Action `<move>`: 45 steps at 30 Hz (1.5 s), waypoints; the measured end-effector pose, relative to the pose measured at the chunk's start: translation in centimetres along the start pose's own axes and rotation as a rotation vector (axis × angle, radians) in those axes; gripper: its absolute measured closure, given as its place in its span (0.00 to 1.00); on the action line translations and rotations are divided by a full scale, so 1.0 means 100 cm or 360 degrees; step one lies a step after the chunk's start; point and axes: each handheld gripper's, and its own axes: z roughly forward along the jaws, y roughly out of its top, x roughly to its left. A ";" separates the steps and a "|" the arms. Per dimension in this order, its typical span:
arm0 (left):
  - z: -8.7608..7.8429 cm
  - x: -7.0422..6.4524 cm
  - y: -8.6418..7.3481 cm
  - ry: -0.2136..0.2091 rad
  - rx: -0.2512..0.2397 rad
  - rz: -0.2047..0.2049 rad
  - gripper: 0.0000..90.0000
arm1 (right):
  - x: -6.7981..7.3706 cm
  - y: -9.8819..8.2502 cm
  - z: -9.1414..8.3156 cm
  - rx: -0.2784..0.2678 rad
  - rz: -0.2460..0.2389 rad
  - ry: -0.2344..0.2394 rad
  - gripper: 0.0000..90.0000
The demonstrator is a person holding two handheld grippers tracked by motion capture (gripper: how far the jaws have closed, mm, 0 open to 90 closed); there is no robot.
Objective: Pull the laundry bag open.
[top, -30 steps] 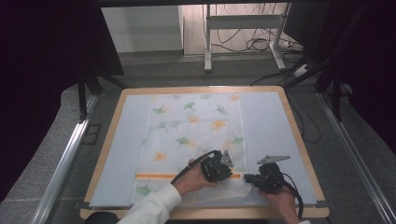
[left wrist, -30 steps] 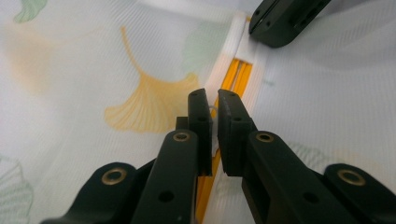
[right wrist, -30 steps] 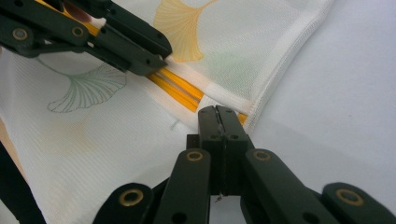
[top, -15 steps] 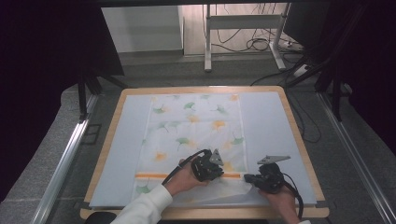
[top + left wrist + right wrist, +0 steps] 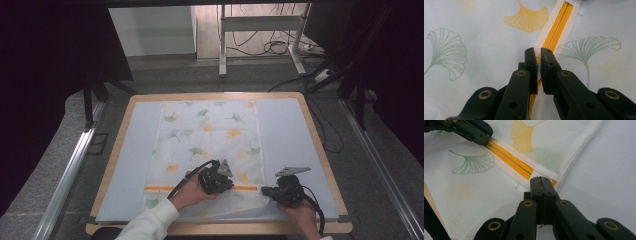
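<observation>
The mesh bag [image 5: 210, 145] is risking a snag: left gripper [image 5: 537, 56] is pinching the orange zipper [image 5: 556, 30], right gripper [image 5: 540, 182] is clamping the bag's edge.

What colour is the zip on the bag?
Orange-yellow zip, set in white tape; clearest in the left gripper view.

1. The mesh bag [image 5: 210, 145] is white, printed with ginkgo leaves in green and orange-yellow.
2. Its zipper [image 5: 554, 37] is bright orange, set in a white band.
3. The left gripper [image 5: 216, 181] and right gripper [image 5: 280, 191] are black, with brass-coloured rivets.
4. The table mat [image 5: 285, 130] is pale blue-white, framed by a light wooden rim [image 5: 320, 150].
</observation>
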 end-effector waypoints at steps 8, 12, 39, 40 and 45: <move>-0.006 0.003 -0.009 0.0015 -0.0005 -0.0025 0.95 | 0.000 0.000 0.000 0.0000 -0.0002 0.0003 1.00; -0.008 0.002 -0.012 0.0038 -0.0001 -0.0017 0.95 | 0.001 0.000 0.000 -0.0001 -0.0004 -0.0003 1.00; -0.020 0.009 -0.027 0.0046 0.0012 -0.0084 0.95 | 0.002 0.000 0.000 0.0004 -0.0037 -0.0021 1.00; -0.020 0.010 -0.028 0.0040 0.0010 -0.0092 0.95 | 0.002 0.000 0.000 0.0004 -0.0036 -0.0020 1.00; -0.024 0.011 -0.032 0.0038 0.0018 -0.0107 0.95 | 0.002 0.000 0.000 0.0004 -0.0037 -0.0019 1.00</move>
